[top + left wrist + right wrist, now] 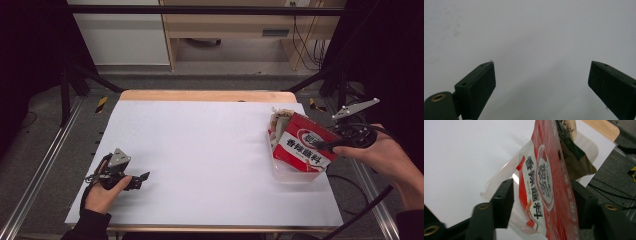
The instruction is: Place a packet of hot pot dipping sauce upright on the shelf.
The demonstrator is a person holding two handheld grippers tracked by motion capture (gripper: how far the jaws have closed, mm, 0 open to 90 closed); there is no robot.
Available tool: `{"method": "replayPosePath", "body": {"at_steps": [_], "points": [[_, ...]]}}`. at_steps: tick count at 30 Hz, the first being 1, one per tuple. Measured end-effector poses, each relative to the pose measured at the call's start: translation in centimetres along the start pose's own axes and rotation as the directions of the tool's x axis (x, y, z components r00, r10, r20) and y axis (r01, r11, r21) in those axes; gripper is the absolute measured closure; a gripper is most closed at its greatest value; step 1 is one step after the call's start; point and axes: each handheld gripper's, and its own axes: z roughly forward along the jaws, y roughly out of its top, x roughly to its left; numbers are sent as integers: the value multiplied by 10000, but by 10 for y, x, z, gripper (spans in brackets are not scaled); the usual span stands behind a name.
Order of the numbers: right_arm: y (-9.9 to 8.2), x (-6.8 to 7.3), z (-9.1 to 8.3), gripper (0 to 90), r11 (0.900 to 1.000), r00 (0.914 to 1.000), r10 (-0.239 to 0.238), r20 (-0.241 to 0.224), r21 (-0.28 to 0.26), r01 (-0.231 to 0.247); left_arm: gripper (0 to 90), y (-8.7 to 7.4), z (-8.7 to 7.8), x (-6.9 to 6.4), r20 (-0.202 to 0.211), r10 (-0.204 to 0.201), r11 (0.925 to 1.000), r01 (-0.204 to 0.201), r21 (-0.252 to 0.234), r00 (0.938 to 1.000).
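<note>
The red seasoning packet [305,145] stands tilted in the clear plastic tub [290,175] at the right of the counter [200,150], beside a brown packet [280,120] at the tub's far end. The right claw [325,146] has its jaws parted on either side of the red packet, the pads apparently off it, so placement seems done and withdrawal is left. The packet reads "香辣蘸料" and "CUIHONG". The left claw [142,177] rests wide and empty at near left.
</note>
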Motion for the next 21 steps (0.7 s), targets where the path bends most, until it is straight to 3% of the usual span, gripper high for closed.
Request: {"method": "replayPosePath", "body": {"at_steps": [4,8,21], "points": [[6,2,2,274,9999,9997,39,257,-156,-35,76,0,0,0,-4,-47,10000,47,-24,10000],[12,3,3,199,9996,9993,66,359,-274,-56,76,0,0,0,4,-46,10000,46,-21,10000],[45,16,1,138,9988,9973,-111,729,-462,145,75,0,0,0,30,-4,10000,4,20,10000]]}}
